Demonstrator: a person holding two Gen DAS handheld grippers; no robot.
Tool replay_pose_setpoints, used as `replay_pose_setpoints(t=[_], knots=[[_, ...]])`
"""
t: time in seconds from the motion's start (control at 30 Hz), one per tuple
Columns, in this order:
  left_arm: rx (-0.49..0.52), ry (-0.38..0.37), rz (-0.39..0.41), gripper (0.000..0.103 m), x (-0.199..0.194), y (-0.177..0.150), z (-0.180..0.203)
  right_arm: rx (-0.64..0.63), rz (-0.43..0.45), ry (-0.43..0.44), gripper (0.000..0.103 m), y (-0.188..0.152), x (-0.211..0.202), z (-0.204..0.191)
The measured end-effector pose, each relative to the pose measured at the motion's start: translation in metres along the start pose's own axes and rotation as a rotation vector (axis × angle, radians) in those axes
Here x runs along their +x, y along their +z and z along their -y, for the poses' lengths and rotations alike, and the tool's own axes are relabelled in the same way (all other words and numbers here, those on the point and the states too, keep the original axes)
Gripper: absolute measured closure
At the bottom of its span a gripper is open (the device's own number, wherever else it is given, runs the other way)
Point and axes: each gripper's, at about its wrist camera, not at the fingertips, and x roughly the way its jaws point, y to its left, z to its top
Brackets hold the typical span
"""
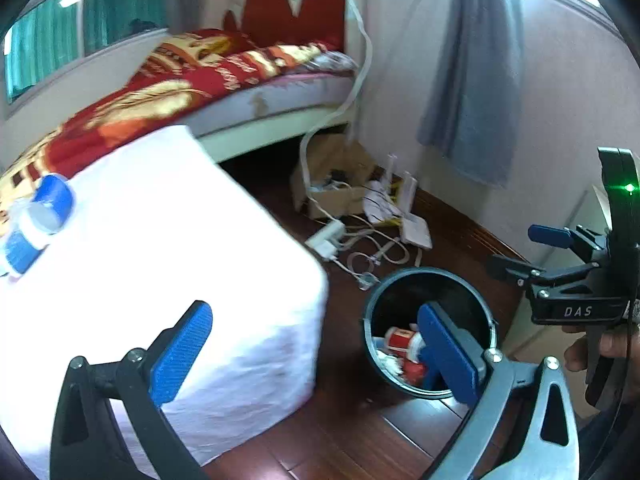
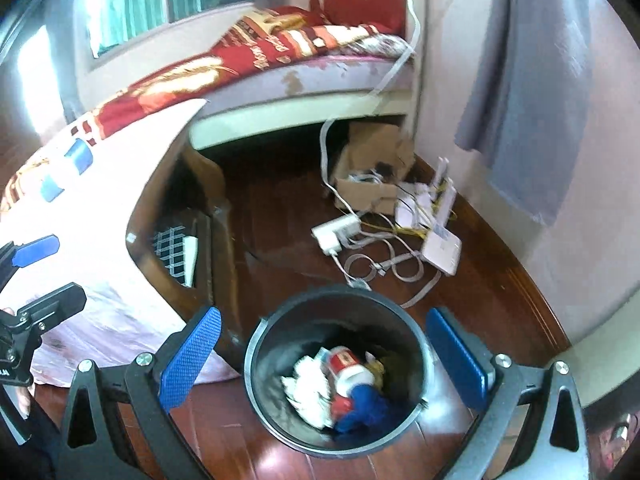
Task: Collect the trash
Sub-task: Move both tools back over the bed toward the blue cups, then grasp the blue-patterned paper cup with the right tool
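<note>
Below, my right gripper (image 2: 324,360) hangs spread and empty over the bin (image 2: 256,364) holding a red can (image 2: 346,364); my left gripper (image 1: 316,356) likewise gapes empty.

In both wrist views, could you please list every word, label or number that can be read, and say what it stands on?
"DAS": white letters on the black body of the right gripper, in the left wrist view.
Red can in the trash bin: it has a label, too blurred to read.
Red bedspread: gold print, too blurred to read.
Blue-and-white bottle on the white cloth: no readable text.
</note>
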Motion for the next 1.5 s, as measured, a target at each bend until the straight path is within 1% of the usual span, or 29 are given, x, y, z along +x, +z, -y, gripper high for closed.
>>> replay_pose_setpoints(t=[0.13, 0.3, 0.53, 0.6, 0.83, 0.9, 1.03, 1.13, 1.27, 1.43, 1.5], knots=[[-0.049, 0.055, 0.024, 0.000, -0.013, -0.001, -0.036, -0.039, 0.031, 0.039, 0.000, 0.015, 0.003, -0.032], [-0.130, 0.161, 0.056, 0.000, -0.033, -0.008, -0.097, -0.106, 0.058, 0.103, 0.000, 0.032, 0.013, -0.085], [-0.274, 0.296, 0.075, 0.000, -0.062, -0.037, -0.180, -0.196, 0.078, 0.197, 0.000, 0.052, 0.030, -0.165], [-0.314, 0.324, 0.083, 0.000, -0.071, -0.044, -0.203, -0.209, 0.082, 0.240, 0.000, 0.059, 0.035, -0.188], [-0.388, 0.411, 0.084, 0.001, -0.092, -0.063, -0.258, -0.287, 0.071, 0.304, 0.000, 0.078, 0.050, -0.266], [-0.406, 0.427, 0.074, 0.001, -0.095, -0.068, -0.274, -0.310, 0.058, 0.326, 0.000, 0.083, 0.055, -0.290], [-0.441, 0.448, 0.078, 0.001, -0.100, -0.077, -0.296, -0.331, 0.027, 0.373, 0.000, 0.091, 0.066, -0.333], [-0.447, 0.460, 0.081, 0.001, -0.097, -0.075, -0.312, -0.328, 0.022, 0.426, 0.000, 0.103, 0.077, -0.370], [-0.462, 0.474, 0.070, 0.001, -0.092, -0.076, -0.337, -0.380, 0.020, 0.451, 0.000, 0.118, 0.094, -0.426], [-0.485, 0.488, 0.061, 0.001, -0.088, -0.080, -0.364, -0.424, 0.031, 0.448, 0.000, 0.133, 0.118, -0.474], [-0.493, 0.489, 0.057, 0.001, -0.085, -0.080, -0.373, -0.426, 0.032, 0.441, 0.000, 0.139, 0.127, -0.485]])
